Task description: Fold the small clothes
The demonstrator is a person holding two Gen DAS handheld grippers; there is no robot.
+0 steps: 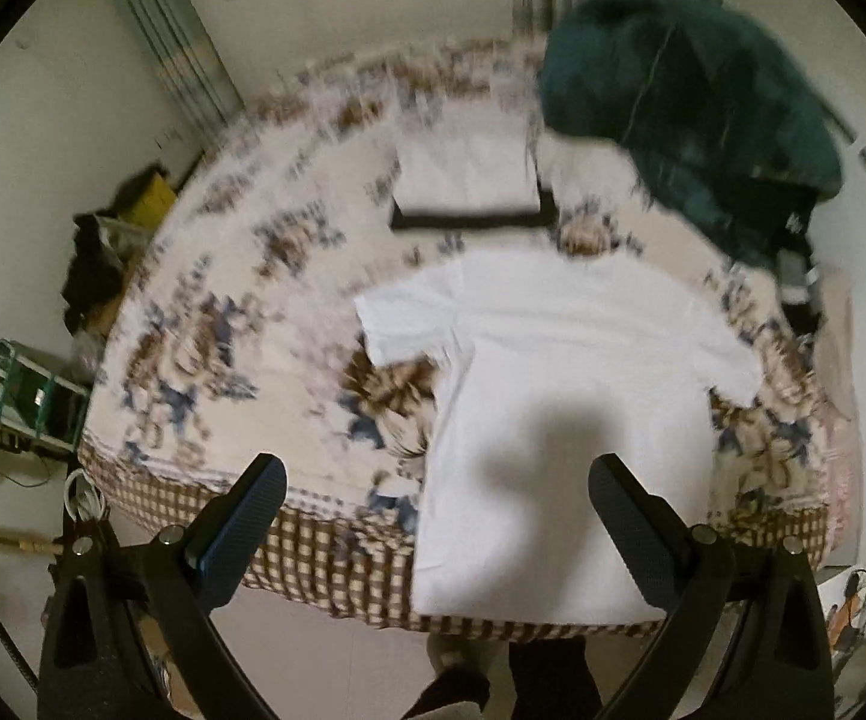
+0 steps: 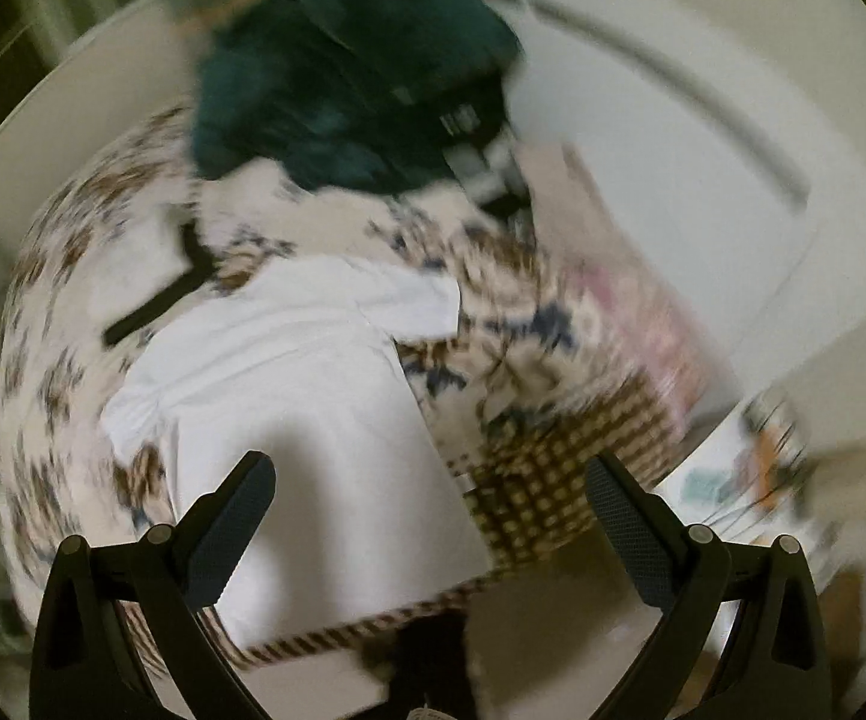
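A white short-sleeved T-shirt [image 1: 559, 396] lies spread flat on the floral bedspread [image 1: 240, 300], its hem hanging at the near edge. It also shows in the right wrist view [image 2: 288, 384]. My left gripper [image 1: 436, 495] is open and empty, held above the bed's near edge, its right finger over the shirt's hem. My right gripper [image 2: 429, 492] is open and empty, above the shirt's right side and the bed's checked border. Both views are blurred by motion.
A folded white garment [image 1: 469, 171] lies on a dark one at the back of the bed. A dark green coat [image 1: 691, 114] is heaped at the back right. A green rack [image 1: 24, 396] and clutter stand on the floor at left.
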